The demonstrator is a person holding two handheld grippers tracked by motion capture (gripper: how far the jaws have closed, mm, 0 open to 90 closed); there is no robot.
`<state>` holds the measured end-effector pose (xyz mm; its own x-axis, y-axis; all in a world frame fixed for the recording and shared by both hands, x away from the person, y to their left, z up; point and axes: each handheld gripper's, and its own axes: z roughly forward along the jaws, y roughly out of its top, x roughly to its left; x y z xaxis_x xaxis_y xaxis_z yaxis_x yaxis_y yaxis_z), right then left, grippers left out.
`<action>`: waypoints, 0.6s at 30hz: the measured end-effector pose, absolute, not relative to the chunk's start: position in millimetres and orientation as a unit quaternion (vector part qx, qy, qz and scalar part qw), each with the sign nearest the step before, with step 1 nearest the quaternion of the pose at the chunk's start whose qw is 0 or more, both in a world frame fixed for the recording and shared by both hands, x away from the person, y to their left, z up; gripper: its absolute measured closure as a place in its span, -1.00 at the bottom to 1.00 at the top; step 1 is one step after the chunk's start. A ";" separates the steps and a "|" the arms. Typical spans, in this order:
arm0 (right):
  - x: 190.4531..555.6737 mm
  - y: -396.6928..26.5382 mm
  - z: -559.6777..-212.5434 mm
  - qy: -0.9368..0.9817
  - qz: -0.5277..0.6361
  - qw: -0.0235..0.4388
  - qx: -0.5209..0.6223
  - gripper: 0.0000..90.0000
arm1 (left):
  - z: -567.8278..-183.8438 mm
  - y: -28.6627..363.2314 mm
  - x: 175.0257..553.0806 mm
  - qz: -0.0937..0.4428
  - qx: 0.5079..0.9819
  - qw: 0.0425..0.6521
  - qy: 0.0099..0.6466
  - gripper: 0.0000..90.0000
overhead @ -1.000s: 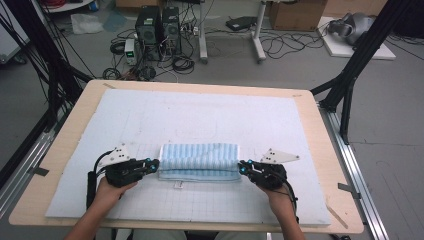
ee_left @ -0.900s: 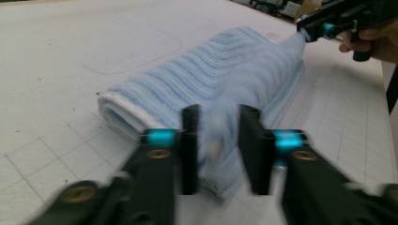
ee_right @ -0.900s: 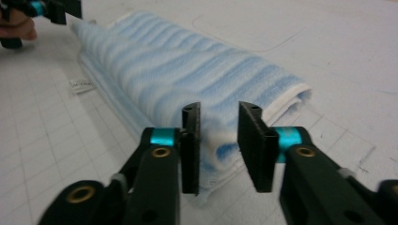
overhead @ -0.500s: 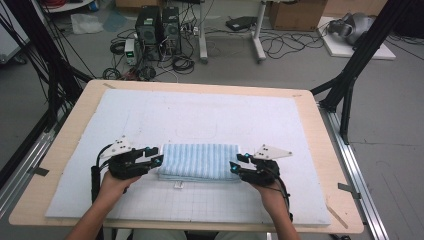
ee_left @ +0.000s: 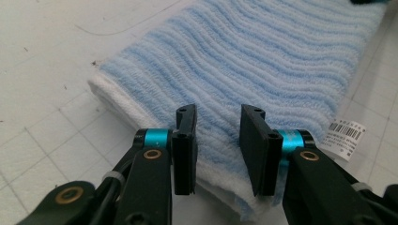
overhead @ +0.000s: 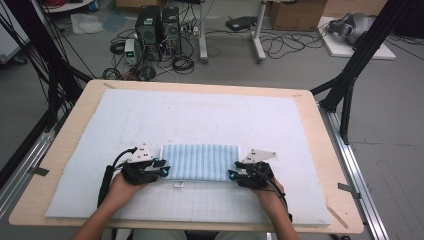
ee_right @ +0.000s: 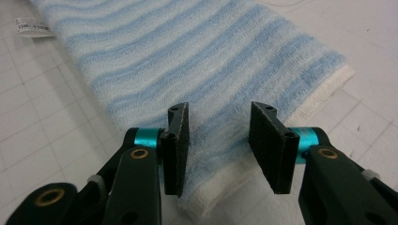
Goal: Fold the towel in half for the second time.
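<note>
- I had the folded blue-striped towel [overhead: 201,162] lying flat on the white gridded mat [overhead: 280,125], towards the near edge of the wooden surface [overhead: 330,165], its long side running left to right.
- My left tongs [overhead: 161,170] sat at the towel's left end, by its near-left corner, and my right tongs [overhead: 233,174] sat at its right end, by the near-right corner, so the towel lay stretched between the two.
- In the left gripper view, the left tongs [ee_left: 217,140] stood released: the two black jaws were parted with a clear gap, and the towel [ee_left: 263,65] lay under and beyond them, its white folded edge running beneath the jaw tips. Nothing was pinched between the pads. These jaws had just been closing a little after springing apart, yet the cloth was not gripped.
- In the right gripper view, the right tongs [ee_right: 217,143] were likewise released, jaws apart, hanging over the end of the towel [ee_right: 197,61] with its white hem showing in the gap. The pads did not press the fabric.
- A small white barcode tag [ee_left: 346,133] stuck out from the towel's near edge; from above it [overhead: 179,184] lay on the mat just near of the towel, closer to the left tongs than the right.
- My hands [overhead: 122,187] rested low on the mat behind each tool.
</note>
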<state>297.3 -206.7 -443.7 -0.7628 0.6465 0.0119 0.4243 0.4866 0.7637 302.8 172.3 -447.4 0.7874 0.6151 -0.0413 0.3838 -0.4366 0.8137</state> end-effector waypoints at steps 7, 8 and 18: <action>290.5 -221.7 -435.2 0.827 0.443 0.129 0.322 0.06 | -445.0 186.7 305.7 0.136 0.800 0.490 0.317 0.22; 289.5 -224.6 -432.8 0.820 0.452 0.134 0.325 0.00 | -443.2 191.8 307.2 0.147 0.786 0.507 0.322 0.15; 281.2 -259.3 -418.8 0.768 0.479 0.194 0.379 -0.44 | -427.6 225.4 314.9 0.205 0.701 0.570 0.377 -0.43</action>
<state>281.2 -259.3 -418.8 -0.6381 0.7672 0.0644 0.3961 0.2554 0.8820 314.9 225.4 -427.6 0.6311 0.7625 -0.1428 0.2953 -0.0659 0.9531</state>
